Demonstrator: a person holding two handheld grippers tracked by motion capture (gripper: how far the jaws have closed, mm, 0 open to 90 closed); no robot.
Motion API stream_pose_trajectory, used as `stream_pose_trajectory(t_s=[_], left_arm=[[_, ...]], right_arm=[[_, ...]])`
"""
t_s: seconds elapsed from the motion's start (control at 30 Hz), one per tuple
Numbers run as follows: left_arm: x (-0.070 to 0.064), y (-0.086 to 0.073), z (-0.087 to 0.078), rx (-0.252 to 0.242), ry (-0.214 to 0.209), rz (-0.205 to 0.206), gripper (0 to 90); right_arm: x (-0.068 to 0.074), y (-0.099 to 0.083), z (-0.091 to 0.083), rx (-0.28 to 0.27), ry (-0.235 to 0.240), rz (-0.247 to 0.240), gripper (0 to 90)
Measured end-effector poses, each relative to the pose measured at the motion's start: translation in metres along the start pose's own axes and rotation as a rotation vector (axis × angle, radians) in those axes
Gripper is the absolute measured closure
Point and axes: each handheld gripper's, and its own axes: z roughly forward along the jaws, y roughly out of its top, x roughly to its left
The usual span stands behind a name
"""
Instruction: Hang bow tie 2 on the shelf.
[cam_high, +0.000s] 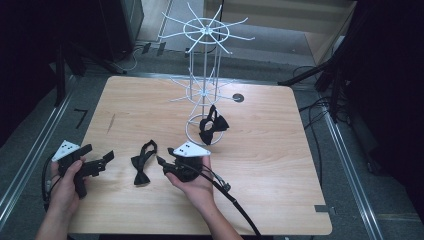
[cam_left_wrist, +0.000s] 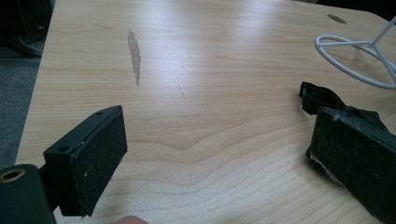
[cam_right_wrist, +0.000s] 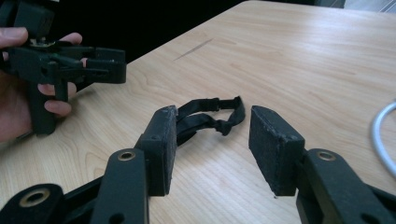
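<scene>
Your right gripper (cam_right_wrist: 212, 149) hovered, fingers apart and empty, at the limp bow tie (cam_right_wrist: 210, 119) (grab its knot, I'd judge).

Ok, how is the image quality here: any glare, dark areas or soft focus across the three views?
High view: the table is evenly lit, the surroundings fall to near black, and the white rack is thin but legible. Left gripper view: a broad sheen washes out the wood grain mid-table, and the near jaws look soft. Right gripper view: the bow tie is fairly sharp, the top left corner is black.
</scene>
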Motion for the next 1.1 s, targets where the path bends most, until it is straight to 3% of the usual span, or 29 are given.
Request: stream_pose_trajectory(t_s=[1.1], left_arm=[[-0.001,0.0,0.001,0.008,0.001,0.01,4.2]], right_arm=[[0.025,-0.017,0.047,0.097,0.049,0.028,51.1]])
